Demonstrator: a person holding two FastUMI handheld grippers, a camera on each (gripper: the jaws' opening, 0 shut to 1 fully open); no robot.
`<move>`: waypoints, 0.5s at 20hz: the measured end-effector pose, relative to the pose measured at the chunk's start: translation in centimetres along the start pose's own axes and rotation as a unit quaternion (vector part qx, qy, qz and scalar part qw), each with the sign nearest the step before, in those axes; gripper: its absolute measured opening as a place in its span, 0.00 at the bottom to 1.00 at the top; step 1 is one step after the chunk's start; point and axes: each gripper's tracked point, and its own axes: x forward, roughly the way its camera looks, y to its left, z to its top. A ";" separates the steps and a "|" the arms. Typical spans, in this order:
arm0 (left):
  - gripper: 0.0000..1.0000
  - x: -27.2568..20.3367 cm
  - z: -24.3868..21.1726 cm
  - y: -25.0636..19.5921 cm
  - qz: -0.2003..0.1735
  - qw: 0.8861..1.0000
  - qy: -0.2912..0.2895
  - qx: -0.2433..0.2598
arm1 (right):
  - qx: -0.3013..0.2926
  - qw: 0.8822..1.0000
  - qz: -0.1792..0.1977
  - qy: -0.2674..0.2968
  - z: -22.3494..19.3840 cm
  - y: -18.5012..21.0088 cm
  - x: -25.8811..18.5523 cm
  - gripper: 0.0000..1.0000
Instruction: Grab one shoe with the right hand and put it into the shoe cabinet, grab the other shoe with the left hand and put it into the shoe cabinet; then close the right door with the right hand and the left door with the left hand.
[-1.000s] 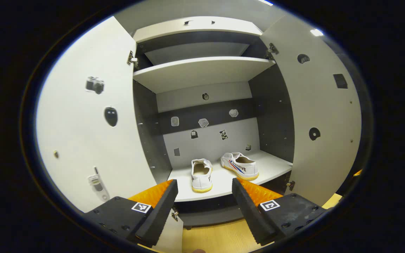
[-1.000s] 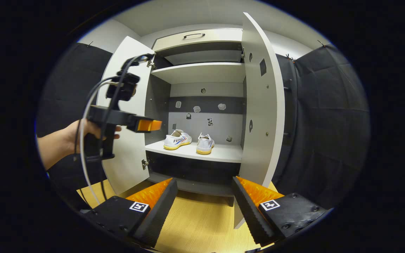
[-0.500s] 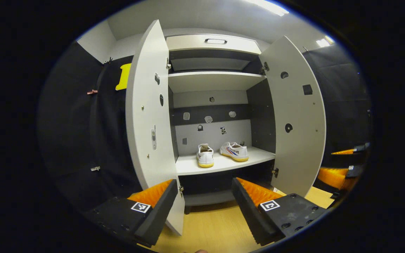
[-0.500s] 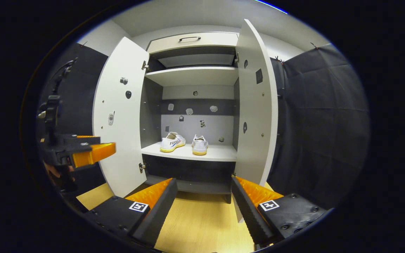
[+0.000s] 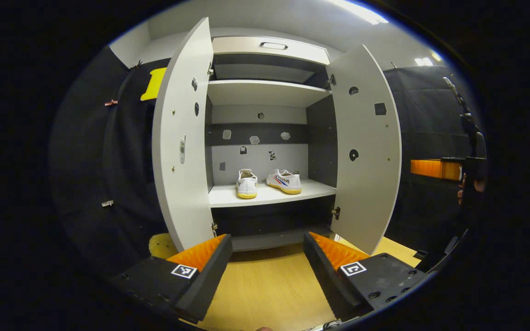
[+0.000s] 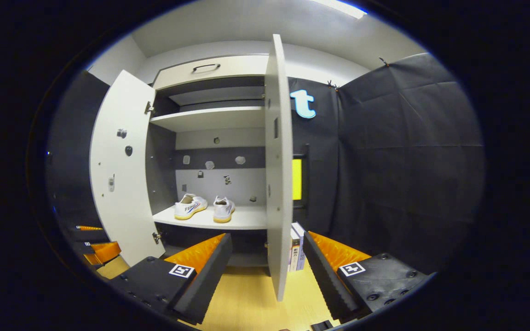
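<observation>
The cabinet (image 5: 269,50) stands open at 12 o'clock, the left door (image 5: 180,138) and right door (image 5: 366,147) swung wide. Both shoes (image 5: 246,183) (image 5: 285,180) sit on its lower shelf (image 5: 265,195). The left tool (image 5: 267,271) and right tool (image 6: 267,271) gape wide, holding nothing. Stickers on the back wall are too small to make out.

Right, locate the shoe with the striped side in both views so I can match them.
Left gripper view: striped shoe right of centre on the lower shelf, right of the plain shoe.
Right gripper view: left of centre, left of the plain shoe.
Shared landmark: the lower shelf under both.
</observation>
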 end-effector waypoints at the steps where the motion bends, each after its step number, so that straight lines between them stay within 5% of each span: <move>1: 0.97 0.2 0.1 -0.5 0.004 1.000 -0.001 0.002 | 0.005 1.000 -0.011 -0.001 0.3 -1.6 0.7 0.98; 10: 0.97 1.3 0.9 -4.1 0.076 0.997 0.006 0.000 | 0.026 0.999 -0.017 -0.029 4.2 -11.9 8.3 0.98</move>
